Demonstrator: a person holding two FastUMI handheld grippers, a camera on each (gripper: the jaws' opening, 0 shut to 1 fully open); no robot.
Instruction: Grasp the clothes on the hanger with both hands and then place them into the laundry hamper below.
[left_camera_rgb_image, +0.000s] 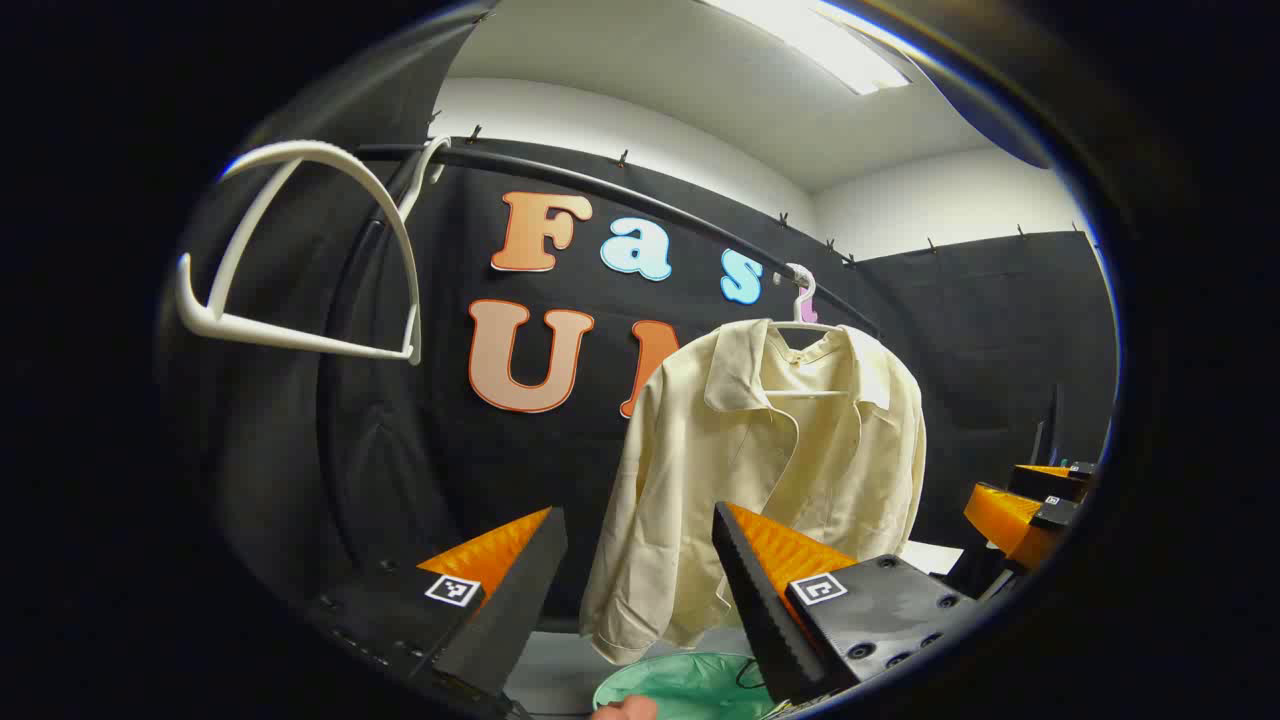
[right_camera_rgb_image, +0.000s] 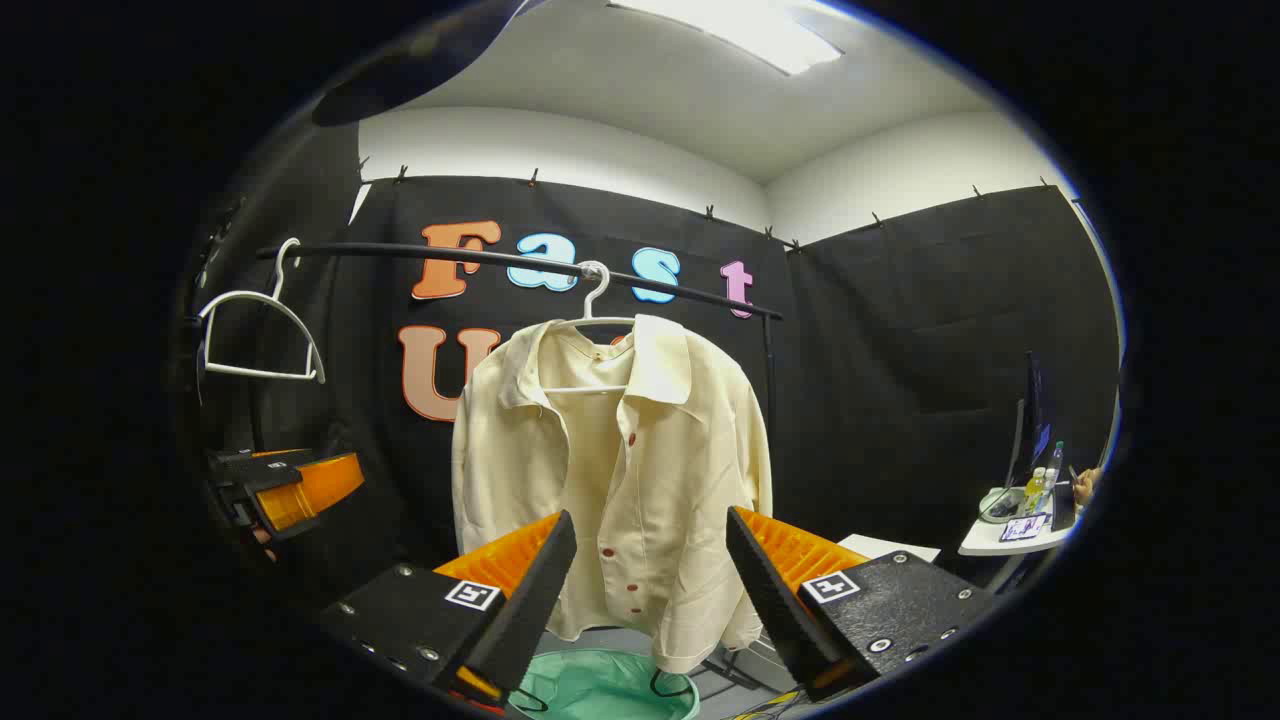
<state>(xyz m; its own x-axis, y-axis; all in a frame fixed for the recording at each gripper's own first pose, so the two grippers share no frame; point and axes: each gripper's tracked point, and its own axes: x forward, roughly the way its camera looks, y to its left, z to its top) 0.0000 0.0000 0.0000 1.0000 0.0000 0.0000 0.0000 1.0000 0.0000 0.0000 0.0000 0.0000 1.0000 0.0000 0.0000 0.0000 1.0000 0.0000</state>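
Cream shirt (right_camera_rgb_image: 620, 480) hanging lengthwise down from a hanger (right_camera_rgb_image: 592, 310) on the rail (right_camera_rgb_image: 450, 256), front open toward the cameras, hem just above the green hamper (right_camera_rgb_image: 600, 690), left gripper (left_camera_rgb_image: 640, 590) and right gripper (right_camera_rgb_image: 650, 590) both wide open, holding nothing, short of the shirt

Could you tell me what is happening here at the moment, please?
A person holds two grippers in front of a cream shirt hanging on a white hanger from a black rail. The left gripper and right gripper are both open and apart from the shirt, so nothing is grasped yet. A green hamper waits below the shirt. A second, bare hanger hangs further along the rail.
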